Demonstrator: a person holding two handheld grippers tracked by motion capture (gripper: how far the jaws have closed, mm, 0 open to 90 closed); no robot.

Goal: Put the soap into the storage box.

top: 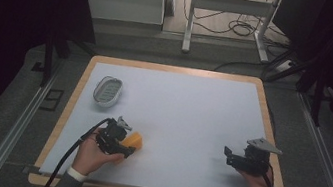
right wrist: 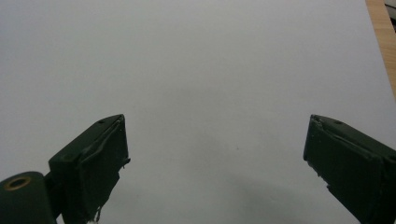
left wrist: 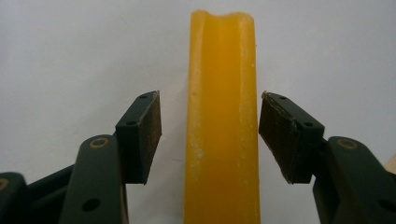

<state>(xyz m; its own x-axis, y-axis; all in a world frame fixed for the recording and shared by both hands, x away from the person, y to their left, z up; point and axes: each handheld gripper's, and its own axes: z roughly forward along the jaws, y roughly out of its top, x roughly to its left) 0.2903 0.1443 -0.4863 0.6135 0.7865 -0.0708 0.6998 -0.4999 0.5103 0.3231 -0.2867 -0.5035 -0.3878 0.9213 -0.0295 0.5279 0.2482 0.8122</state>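
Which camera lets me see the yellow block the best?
The left gripper view: the yellow block stands big and sharp between the left tool's pads, a small gap each side. In the high view it is a small orange-yellow lump beside that tool.

Yellow-orange block (top: 135, 140): one piece, waxy and slightly translucent, solid colour throughout. In the left gripper view (left wrist: 222, 116) it appears as a long narrow bar standing on edge, with a shallow lengthwise groove down the upper face and a notched far end; small pale specks on the surface. It rests on the white sheet of the tabletop (top: 192, 112), near the front edge, towards the front left corner, well clear of the left edge.
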